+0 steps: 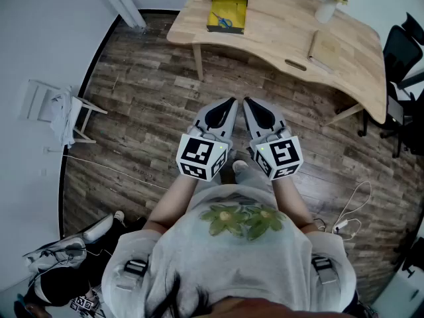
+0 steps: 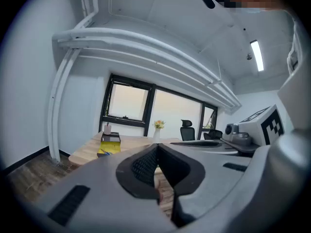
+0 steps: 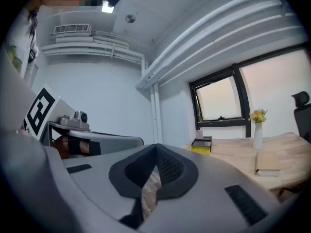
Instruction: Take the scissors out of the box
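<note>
Currently one box [image 1: 235, 10], one scissors [image 1: 223, 22] inside; left tongs [image 1: 230, 103], right tongs [image 1: 248, 103] closed.

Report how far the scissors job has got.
Done: nothing. The blue-handled scissors lie inside the yellow-lined black box on the pale wooden table. In hand: nothing either; the left gripper and right gripper are both shut and empty, held side by side over the wood-plank floor, short of the table. Left: walk up, grip the scissors, lift them out.
</note>
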Demonstrator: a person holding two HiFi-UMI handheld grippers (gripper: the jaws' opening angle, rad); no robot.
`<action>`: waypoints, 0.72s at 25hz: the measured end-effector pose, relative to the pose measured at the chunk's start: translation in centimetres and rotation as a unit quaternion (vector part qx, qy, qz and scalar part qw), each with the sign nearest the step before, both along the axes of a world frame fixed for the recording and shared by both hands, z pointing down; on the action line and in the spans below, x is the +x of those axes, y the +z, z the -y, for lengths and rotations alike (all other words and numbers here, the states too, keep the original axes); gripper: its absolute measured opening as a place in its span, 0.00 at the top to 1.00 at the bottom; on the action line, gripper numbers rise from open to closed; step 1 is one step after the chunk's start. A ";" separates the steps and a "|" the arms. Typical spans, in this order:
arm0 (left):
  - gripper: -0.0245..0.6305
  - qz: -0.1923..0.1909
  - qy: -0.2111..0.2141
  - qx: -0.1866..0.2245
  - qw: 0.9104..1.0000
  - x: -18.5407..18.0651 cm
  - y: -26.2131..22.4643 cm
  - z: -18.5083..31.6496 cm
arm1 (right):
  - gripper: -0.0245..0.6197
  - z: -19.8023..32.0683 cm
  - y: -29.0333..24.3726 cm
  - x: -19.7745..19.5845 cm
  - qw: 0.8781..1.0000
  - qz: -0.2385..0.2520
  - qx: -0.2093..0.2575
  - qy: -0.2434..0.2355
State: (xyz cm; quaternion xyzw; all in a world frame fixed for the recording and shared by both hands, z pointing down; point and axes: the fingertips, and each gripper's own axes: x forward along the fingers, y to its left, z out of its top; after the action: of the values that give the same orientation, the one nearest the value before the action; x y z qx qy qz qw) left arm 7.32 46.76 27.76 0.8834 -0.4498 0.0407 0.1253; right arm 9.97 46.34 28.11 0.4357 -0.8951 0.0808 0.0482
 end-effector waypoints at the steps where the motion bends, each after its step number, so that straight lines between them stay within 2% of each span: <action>1: 0.95 -0.001 -0.004 0.004 1.000 0.2 0.0 0.5 | 0.95 0.5 -0.1 0.4 1.000 -0.001 0.005 0.000; 6: 0.95 0.000 -0.011 0.008 1.000 2.0 0.3 1.9 | 0.95 1.4 0.1 2.3 1.000 0.003 0.011 -0.003; 13: 0.95 -0.001 -0.029 0.019 0.999 5.6 1.0 3.1 | 0.95 2.5 0.9 5.6 0.999 -0.022 0.018 -0.016; 18: 0.95 -0.011 -0.059 -0.005 0.998 6.2 2.4 4.4 | 0.95 4.4 2.0 6.6 0.999 -0.018 -0.002 -0.044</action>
State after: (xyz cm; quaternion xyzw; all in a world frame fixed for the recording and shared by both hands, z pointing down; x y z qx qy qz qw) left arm 13.50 42.40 30.15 0.8550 -0.4995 0.0254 0.1370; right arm 16.57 41.98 30.08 0.3977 -0.9121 0.0725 0.0689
